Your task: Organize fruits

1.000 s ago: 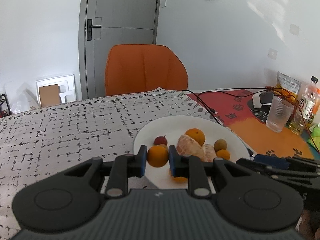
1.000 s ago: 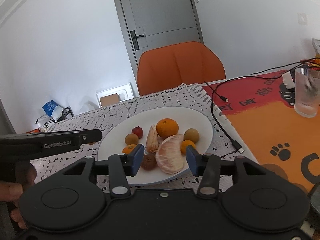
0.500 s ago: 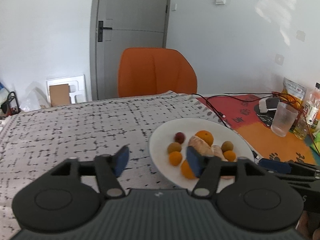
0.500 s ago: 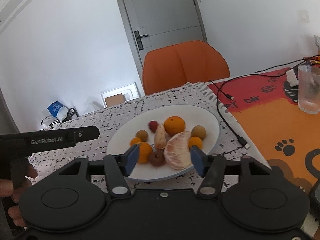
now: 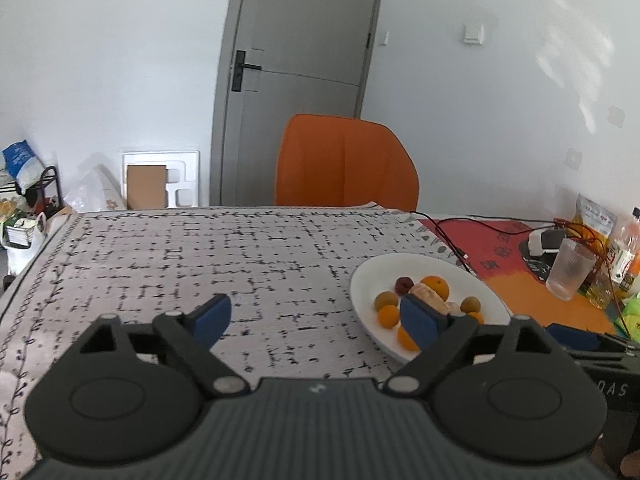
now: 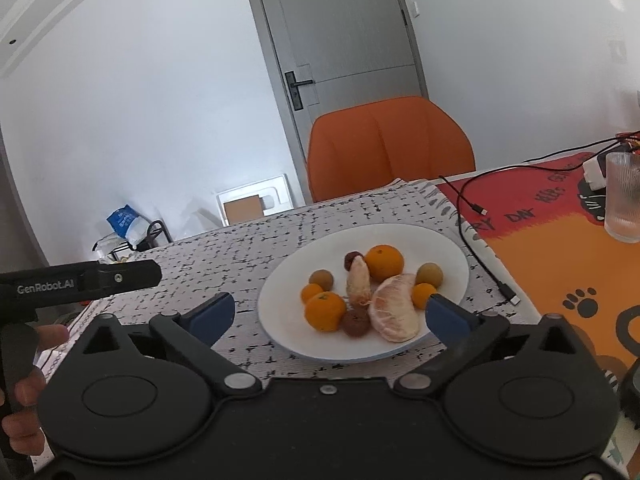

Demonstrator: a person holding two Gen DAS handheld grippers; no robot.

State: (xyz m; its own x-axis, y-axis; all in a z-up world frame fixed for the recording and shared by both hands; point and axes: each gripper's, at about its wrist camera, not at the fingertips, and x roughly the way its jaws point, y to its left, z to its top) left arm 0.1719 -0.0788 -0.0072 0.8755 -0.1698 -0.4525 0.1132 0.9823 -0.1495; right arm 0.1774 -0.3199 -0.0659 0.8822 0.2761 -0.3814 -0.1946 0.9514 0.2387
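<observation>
The white plate (image 6: 448, 248) lies on the black-and-white patterned tablecloth (image 5: 200, 264), near the edge where the orange and red mat (image 6: 560, 248) begins. On the plate there are two oranges, a large one (image 6: 384, 262) at the back and one (image 6: 325, 311) at the front. Between them lies a narrow peeled segment (image 6: 358, 283), and a wide peeled segment (image 6: 394, 308) is beside it on the right. Small round fruits lie around: two little orange ones (image 6: 311, 293) (image 6: 423, 295), two yellow-brown ones (image 6: 321, 278) (image 6: 429, 274), and two dark red ones (image 6: 353, 259) (image 6: 355, 323).

A black cable (image 6: 476, 236) runs over the cloth just beside the right rim of the plate. A ribbed glass (image 6: 622, 198) stands on the mat, well apart from the plate. An orange chair (image 6: 388, 148) stands behind the table, in front of a grey door (image 6: 344, 32).

The right gripper (image 6: 330, 310) is above the near rim of the plate. Its jaws have just been opening and now stand wide apart; the blue pads (image 6: 210, 314) touch no fruit. The left gripper (image 5: 316, 318) is to the left of the plate, over the cloth. Its jaws also have just been opening, they are wide apart with only cloth seen between them. Its right pad covers a part of the fruits in its own view. A hand (image 6: 24, 360) holds the handle of the left gripper.
</observation>
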